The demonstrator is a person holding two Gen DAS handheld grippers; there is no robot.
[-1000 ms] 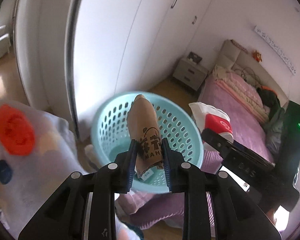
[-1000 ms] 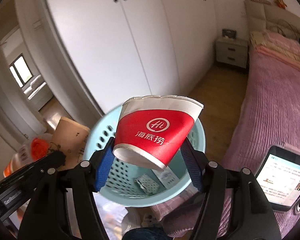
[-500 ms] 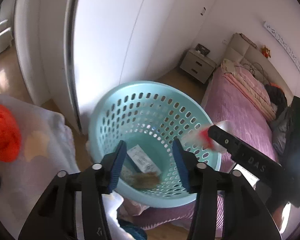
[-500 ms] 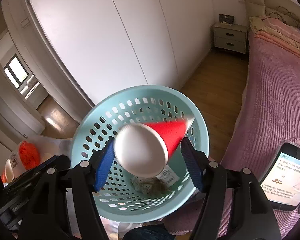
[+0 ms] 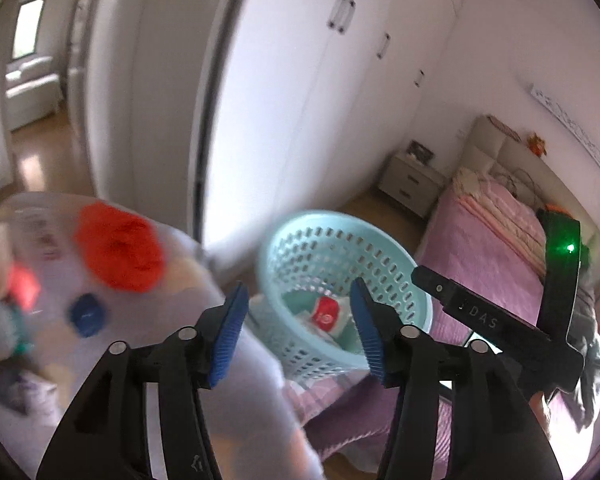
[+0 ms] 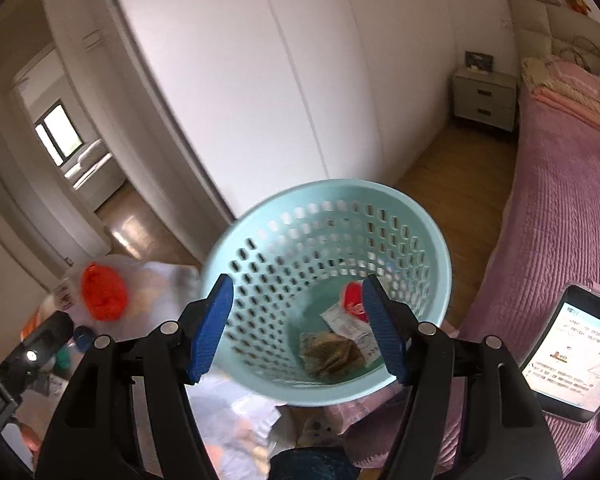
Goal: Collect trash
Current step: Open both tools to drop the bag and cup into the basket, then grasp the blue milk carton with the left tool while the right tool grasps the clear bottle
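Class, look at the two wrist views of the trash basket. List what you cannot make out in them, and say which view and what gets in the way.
- Red cup, right wrist view: partly hidden behind a jaw pad.
- Clutter by the orange-red object, left wrist view: motion blur leaves the items unidentifiable.
- Tablet text, right wrist view: too small; screen cut off by the image edge.
- Basket bottom, left wrist view: mostly screened by its near wall and the opening, empty left gripper.

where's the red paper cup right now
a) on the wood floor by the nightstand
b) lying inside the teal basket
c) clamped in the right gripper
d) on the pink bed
b: the red paper cup lies on the bottom of the teal basket beside crumpled wrappers, and nothing sits between the right gripper pads.
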